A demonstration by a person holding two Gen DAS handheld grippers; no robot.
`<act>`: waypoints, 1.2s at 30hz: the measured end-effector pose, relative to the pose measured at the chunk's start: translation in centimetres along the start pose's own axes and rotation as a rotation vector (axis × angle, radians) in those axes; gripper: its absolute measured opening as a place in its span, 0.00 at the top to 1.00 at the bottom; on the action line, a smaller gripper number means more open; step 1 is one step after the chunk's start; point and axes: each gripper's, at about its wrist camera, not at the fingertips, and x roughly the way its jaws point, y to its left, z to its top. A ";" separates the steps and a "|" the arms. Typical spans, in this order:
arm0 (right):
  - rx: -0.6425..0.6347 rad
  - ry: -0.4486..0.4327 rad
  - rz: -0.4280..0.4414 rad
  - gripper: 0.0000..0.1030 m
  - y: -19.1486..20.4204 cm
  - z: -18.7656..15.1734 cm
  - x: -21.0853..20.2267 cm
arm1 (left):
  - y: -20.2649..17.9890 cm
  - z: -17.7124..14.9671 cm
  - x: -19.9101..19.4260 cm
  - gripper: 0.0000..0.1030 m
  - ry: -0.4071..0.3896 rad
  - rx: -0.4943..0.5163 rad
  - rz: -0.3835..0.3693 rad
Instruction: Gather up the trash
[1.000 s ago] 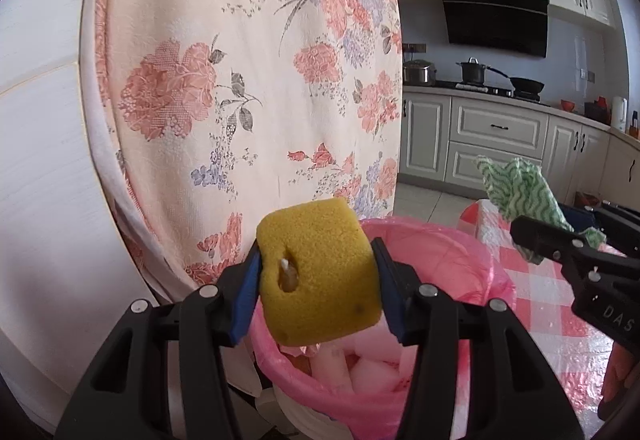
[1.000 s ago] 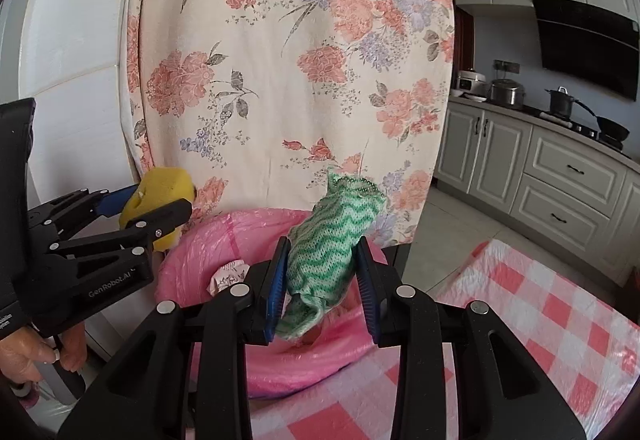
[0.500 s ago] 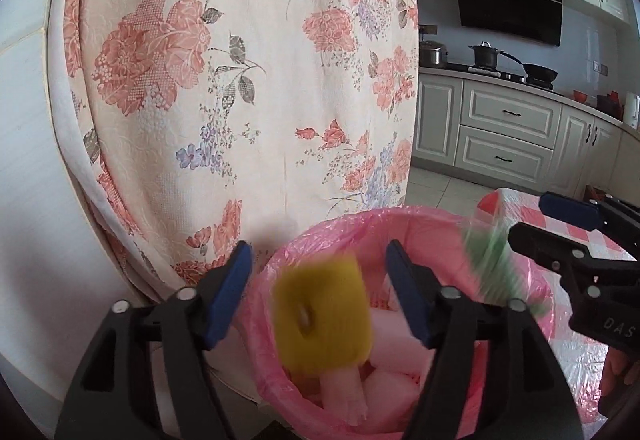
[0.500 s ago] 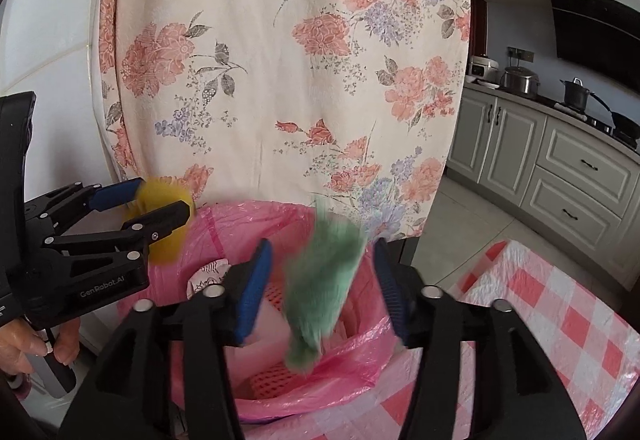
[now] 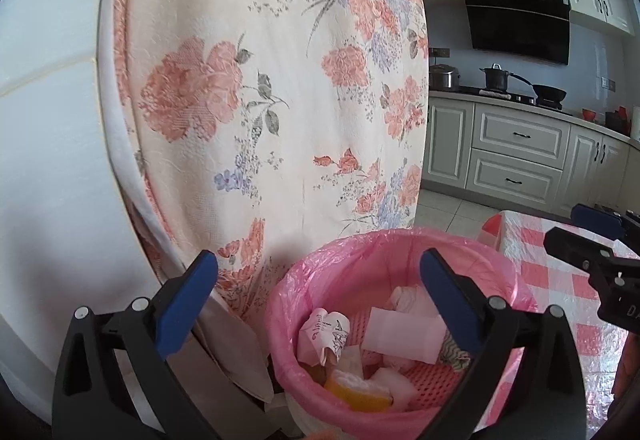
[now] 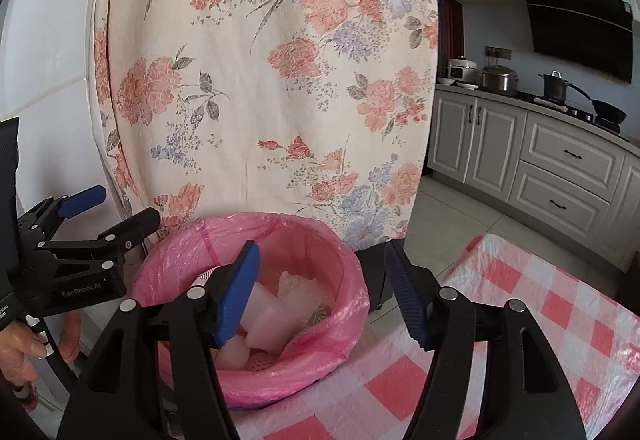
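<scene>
A bin with a pink liner stands below both grippers and holds white wrappers and a crumpled paper. Among them lie the yellow sponge and a corner of the green zigzag cloth. My left gripper hangs over the bin's left rim, its jaws opening wide with nothing between them. My right gripper hovers above the bin from the table side, jaws also opening and empty. Each gripper shows in the other's view: the left gripper, the right gripper.
A floral cloth hangs right behind the bin. A red-and-white checked tablecloth covers the table at the right. Kitchen cabinets and a stove with pots lie beyond. A hand holds the left gripper's handle.
Both grippers have opened. The yellow sponge dropped from the left one and the green cloth from the right one, and both now lie in the bin.
</scene>
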 end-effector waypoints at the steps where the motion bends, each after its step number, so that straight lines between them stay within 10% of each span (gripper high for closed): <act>1: 0.006 -0.002 -0.004 0.37 0.0 -0.1 -0.6 | 0.1 0.0 -0.5 0.05 -0.004 -0.004 0.000; 9: 0.081 0.013 -0.027 0.18 -0.4 -2.2 -5.3 | -0.3 -1.1 -5.4 0.05 -0.035 0.012 -0.001; 36: 0.085 0.000 -0.157 0.18 2.4 -9.4 -17.8 | -1.8 -6.3 -17.9 0.05 -0.017 0.059 -0.178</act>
